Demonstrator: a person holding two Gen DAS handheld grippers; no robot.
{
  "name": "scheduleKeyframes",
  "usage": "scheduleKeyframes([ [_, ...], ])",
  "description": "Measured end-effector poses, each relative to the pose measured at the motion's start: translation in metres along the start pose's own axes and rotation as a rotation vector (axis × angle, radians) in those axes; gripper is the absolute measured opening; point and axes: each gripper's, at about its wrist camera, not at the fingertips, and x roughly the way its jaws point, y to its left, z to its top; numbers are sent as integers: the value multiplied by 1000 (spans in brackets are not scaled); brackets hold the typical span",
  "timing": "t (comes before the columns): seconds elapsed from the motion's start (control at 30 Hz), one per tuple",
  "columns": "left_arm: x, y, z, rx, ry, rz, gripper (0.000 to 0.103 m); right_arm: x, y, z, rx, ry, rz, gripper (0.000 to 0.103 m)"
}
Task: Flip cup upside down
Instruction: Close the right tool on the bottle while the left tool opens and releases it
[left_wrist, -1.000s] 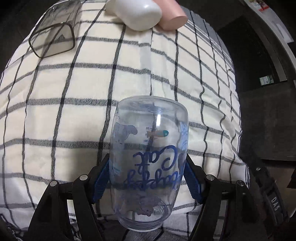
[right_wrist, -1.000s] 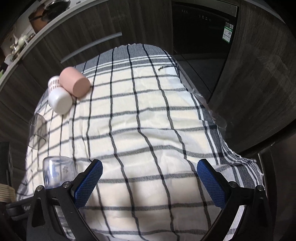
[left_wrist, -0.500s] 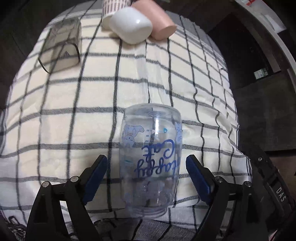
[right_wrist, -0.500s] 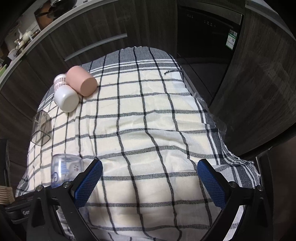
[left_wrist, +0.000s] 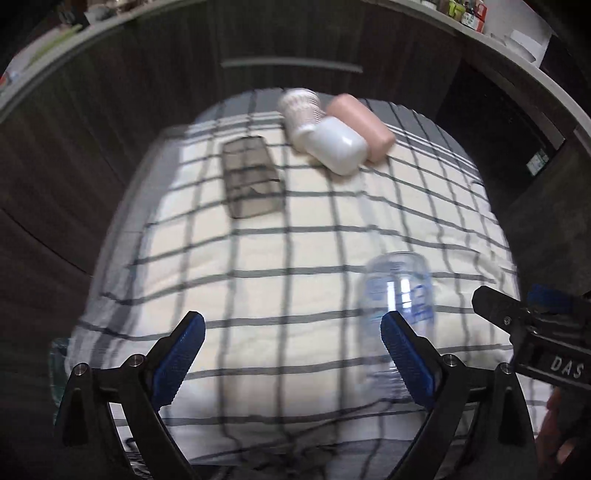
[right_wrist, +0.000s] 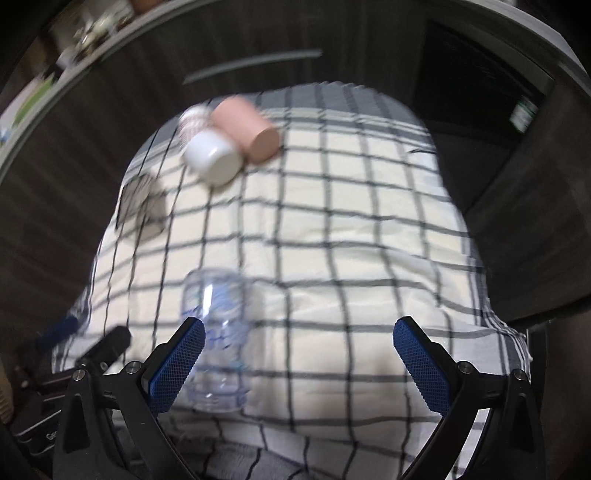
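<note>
My left gripper (left_wrist: 291, 350) is spread wide with nothing between its blue pads (left_wrist: 177, 360). My right gripper (right_wrist: 299, 363) is spread wide too and holds nothing. The clear cup with blue lettering (left_wrist: 397, 314) stands on the checked cloth (left_wrist: 314, 258) that covers the worktop, near the front edge. It stands mouth down, its rounded closed end on top. In the left wrist view it sits just behind my right-hand pad, which covers its lower side, so I cannot tell whether they touch. In the right wrist view the same cup (right_wrist: 218, 332) is beside the left-hand pad and partly hidden by it. The lettering is smeared by blur in both views and I cannot read it.

Toward the far edge of the cloth three cups lie on their sides in a tight bunch: a pink cup (left_wrist: 360, 125), a white cup (left_wrist: 338, 146) and a patterned paper cup (left_wrist: 301, 109). The white one overlaps the other two. A smoky transparent container (left_wrist: 249, 181) lies on its side nearer the far left corner.

My right gripper's black body (left_wrist: 535, 332) enters the left wrist view at the right edge, cut off by the frame. Dark cabinet fronts (left_wrist: 110, 110) stand behind the worktop.
</note>
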Motion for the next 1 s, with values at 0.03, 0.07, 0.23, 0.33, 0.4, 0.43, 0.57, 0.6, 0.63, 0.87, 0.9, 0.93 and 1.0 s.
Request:
scheduleKeyframes([
  [0.03,-1,6,-2,-8,-6,10,98,2,7,0,-21,16,0,102],
  [0.07,-1,10,-5,-19,-12,15,98,5,17,2,-48,36,-3,102],
  [0.23,-1,42,-14,-105,-36,22,98,17,53,14,-136,105,-31,102],
  [0.33,-4,58,-14,-134,-80,36,98,26,68,22,-159,146,-47,102],
  [0.4,-6,63,-13,-144,-111,40,98,37,76,26,-171,203,-58,102],
  [0.43,-7,65,-13,-149,-121,38,98,44,79,28,-173,240,-56,102],
  [0.57,-7,69,-12,-172,-137,8,98,64,85,36,-176,365,-65,102],
  [0.6,-6,70,-11,-178,-135,-9,98,69,87,38,-182,403,-71,101],
  [0.63,-6,70,-10,-180,-133,-19,98,75,89,40,-188,440,-77,101],
  [0.87,8,76,1,-224,-102,-58,98,117,102,54,-240,669,-127,98],
  [0.9,11,78,3,-235,-99,-60,98,124,104,55,-235,703,-124,98],
  [0.93,13,80,3,-244,-94,-58,98,131,105,56,-230,736,-126,98],
  [1.0,18,85,5,-265,-88,-56,98,143,108,55,-244,790,-132,98],
])
